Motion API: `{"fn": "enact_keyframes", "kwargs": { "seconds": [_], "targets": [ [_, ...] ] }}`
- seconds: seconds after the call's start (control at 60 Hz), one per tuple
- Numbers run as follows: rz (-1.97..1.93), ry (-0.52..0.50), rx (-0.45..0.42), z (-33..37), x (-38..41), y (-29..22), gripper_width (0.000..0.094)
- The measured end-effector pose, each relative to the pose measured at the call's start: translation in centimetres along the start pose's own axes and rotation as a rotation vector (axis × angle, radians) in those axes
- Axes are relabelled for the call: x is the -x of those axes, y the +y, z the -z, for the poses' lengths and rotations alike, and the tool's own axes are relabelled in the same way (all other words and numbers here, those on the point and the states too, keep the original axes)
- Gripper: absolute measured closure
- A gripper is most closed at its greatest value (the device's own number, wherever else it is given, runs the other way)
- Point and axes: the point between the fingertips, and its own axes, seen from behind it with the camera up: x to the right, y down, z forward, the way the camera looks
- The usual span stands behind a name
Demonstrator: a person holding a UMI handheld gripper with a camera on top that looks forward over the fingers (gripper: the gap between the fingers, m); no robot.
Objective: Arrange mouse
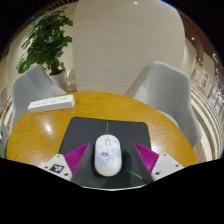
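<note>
As my claw [108,163] hangs wide open, the white mouse [107,153] lies between its fingers, unpressed, at six o'clock on the dark mat [85,130] atop the round worktop [40,125]. I judge the grasp pending; next, squeeze gently, squarely.

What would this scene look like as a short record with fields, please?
surface: round wooden table
mouse: white mouse on a dark mouse pad, between the fingers with a gap at each side
gripper: gripper open, pink pads either side of the mouse
other item: white remote-like object at the table's far side
seating: two grey chairs beyond the table
background: potted plant
</note>
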Motion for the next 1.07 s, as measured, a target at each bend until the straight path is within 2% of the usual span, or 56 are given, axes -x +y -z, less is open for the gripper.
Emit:
{"fn": "enact_keyframes", "kwargs": {
  "seconds": [0.033,0.217,0.417,0.55,0.717,1.067],
  "targets": [
    [0.000,0.003,-0.005,0.7,-0.1,-0.2,0.0091],
    [-0.004,-0.030,-0.032,10.5,1.0,0.4,0.0080],
    [0.039,-0.089,-0.021,24.5,3.3,7.8,0.0080],
    [0.051,-0.129,0.019,30.7,4.8,14.0,0.0080],
    [0.097,-0.158,0.039,35.5,5.7,19.1,0.0083],
    [0.116,-0.183,0.017,39.2,5.2,21.4,0.0082]
  ]
}}
